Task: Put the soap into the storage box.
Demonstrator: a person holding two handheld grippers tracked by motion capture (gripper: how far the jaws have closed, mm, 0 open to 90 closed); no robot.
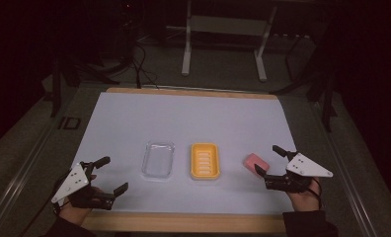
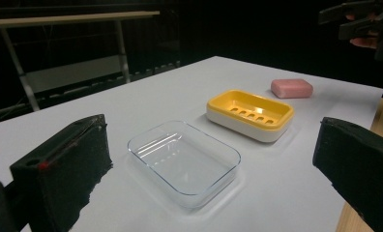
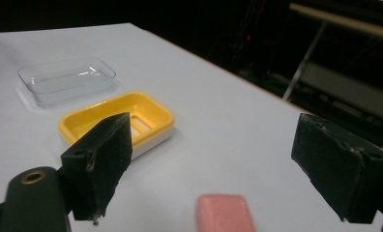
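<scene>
A clear plastic tray (image 1: 158, 160) lies empty on a white sheet covering the table (image 1: 134, 118), left of centre. Beyond the table's far edge, a white metal frame (image 1: 186, 54) stands on the dark floor.

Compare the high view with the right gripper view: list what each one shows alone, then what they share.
High view alone: both hands, the left tongs standing open, the table's wooden edge, the floor.
Right gripper view alone: a close look along the open right tongs, with the pink soap bar between and below its jaws, untouched.
Shared: soap bar, yellow soap dish, clear plastic lid, white sheet.
</scene>
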